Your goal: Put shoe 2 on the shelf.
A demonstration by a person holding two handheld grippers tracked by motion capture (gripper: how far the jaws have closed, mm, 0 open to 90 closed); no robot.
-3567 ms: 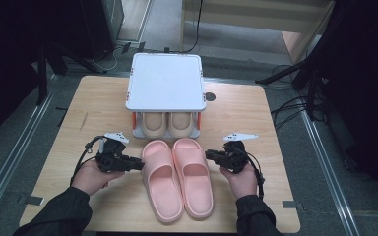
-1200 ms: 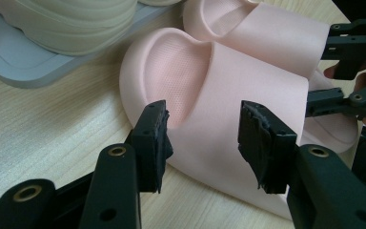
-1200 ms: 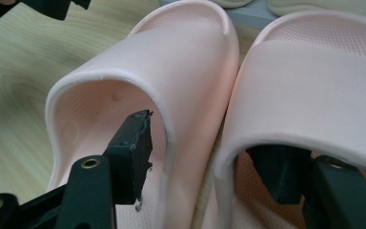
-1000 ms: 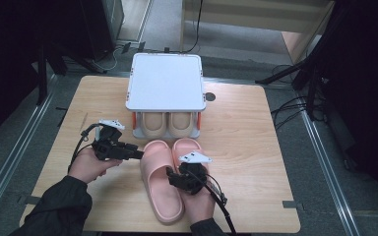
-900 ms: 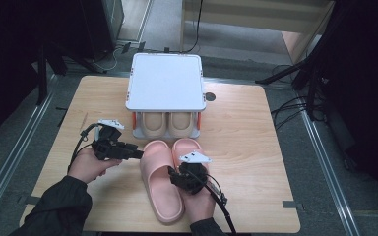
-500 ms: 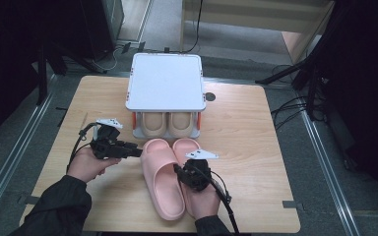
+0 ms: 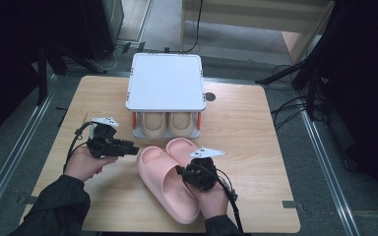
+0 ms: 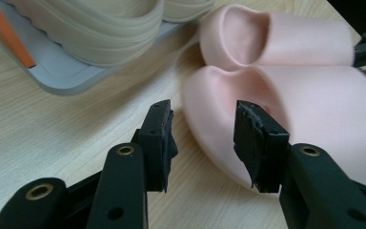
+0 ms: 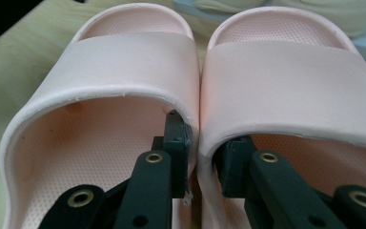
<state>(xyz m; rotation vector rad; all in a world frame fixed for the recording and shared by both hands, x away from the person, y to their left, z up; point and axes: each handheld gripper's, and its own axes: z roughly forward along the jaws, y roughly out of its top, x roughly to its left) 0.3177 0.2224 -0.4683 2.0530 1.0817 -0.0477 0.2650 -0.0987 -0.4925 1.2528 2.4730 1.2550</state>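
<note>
The pair of pink slippers [image 7: 170,179] lies side by side on the desk [image 7: 256,128], just in front of the shoe rack [image 7: 165,88], whose lower shelf already holds a beige pair [image 7: 165,124]. The right tool [image 9: 201,143] has one jaw inside each slipper and has just been closing — its jaws now pinch the two touching inner walls together, so both slippers hang on a single grip. The left tool [image 8: 202,136] is released, with nothing between its jaws, and hovers just beside the toe of the nearer slipper [image 8: 286,129], between it and the rack.

The step in hand looks like carrying the pair as one. To do it well, the pinch should stay deep on the walls, under the straps, and the lift should be level, so neither slipper peels out. The free left tool could steady the toes — soft foam is likely to sag and twist.
</note>
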